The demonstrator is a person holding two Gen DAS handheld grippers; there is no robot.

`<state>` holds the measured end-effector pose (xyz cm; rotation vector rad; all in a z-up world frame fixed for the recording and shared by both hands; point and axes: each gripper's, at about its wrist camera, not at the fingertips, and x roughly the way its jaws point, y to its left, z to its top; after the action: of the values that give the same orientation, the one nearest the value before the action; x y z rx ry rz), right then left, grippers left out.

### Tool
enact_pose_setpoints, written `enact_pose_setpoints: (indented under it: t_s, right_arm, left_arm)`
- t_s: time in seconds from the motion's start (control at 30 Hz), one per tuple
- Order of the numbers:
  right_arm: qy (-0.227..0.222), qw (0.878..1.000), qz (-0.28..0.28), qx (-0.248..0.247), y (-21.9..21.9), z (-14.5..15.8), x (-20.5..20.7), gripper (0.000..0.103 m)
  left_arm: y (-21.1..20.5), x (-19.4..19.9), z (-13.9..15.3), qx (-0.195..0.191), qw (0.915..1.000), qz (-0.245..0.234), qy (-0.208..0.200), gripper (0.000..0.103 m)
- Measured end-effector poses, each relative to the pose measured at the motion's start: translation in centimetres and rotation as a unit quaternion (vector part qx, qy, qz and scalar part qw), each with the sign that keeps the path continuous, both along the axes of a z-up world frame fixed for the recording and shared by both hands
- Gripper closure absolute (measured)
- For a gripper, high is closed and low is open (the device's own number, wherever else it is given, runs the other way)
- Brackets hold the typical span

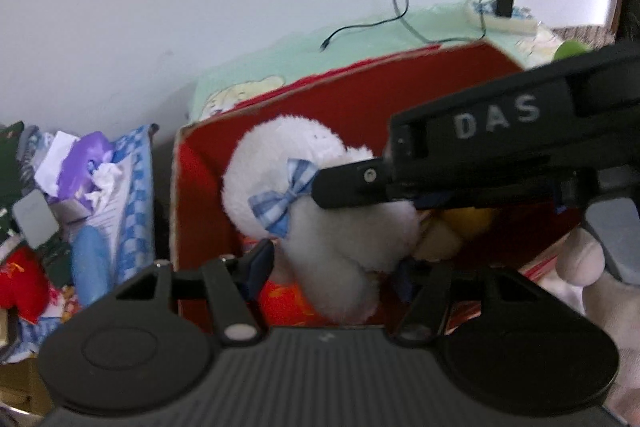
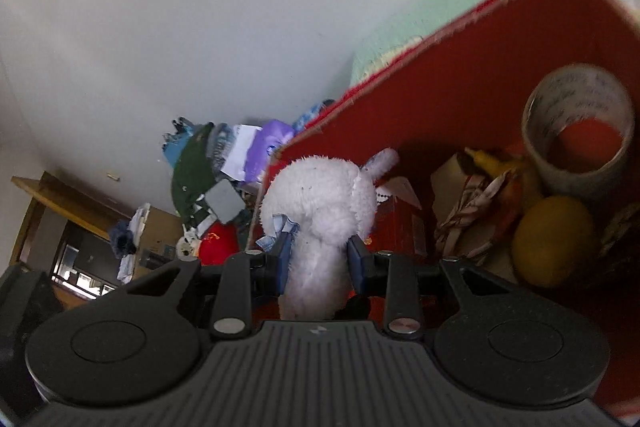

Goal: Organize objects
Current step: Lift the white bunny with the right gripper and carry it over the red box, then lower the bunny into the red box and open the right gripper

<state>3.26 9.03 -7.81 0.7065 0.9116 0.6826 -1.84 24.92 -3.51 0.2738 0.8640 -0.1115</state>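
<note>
A white plush toy (image 1: 320,195) with a blue checked bow (image 1: 280,203) hangs over the open red cardboard box (image 1: 360,95). My right gripper (image 2: 322,259) is shut on the plush toy (image 2: 320,199), its blue pads pressing the toy's lower body from both sides. In the left wrist view the right gripper reaches in from the right and its fingertip (image 1: 344,183) presses against the toy. My left gripper (image 1: 332,267) is open just below the toy, its jaws wide on either side, holding nothing.
Inside the red box (image 2: 480,67) lie a tape roll (image 2: 578,143), a yellow round fruit (image 2: 554,239) and crumpled packets (image 2: 472,203). A clutter pile (image 1: 80,195) lies left of the box. A green sheet with cables (image 1: 360,31) and a power strip (image 1: 500,19) lies behind.
</note>
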Motion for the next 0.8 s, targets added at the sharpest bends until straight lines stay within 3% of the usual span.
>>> enact_pose_setpoints:
  t_s: [0.13, 0.37, 0.57, 0.8]
  right_arm:
    - [0.019, 1.0, -0.002, -0.015, 0.9, -0.9, 0.4, 0.07]
    - [0.031, 0.999, 0.006, -0.022, 1.7, -1.2, 0.8, 0.066]
    - [0.051, 0.998, 0.031, -0.036, 2.0, -1.3, 1.3, 0.061]
    - [0.044, 0.998, 0.015, -0.036, 0.1, -0.7, 1.1, 0.058]
  left_arm:
    - [1.2, 0.2, -0.2, 0.004, 1.0, 0.002, 0.0, 0.028]
    - [2.1, -0.6, 0.5, -0.015, 0.9998, 0.014, 0.007, 0.028]
    - [2.7, -1.8, 1.5, -0.036, 0.9993, 0.014, -0.003, 0.021]
    - [3.4, -2.5, 2.4, -0.045, 0.9986, 0.026, -0.008, 0.025]
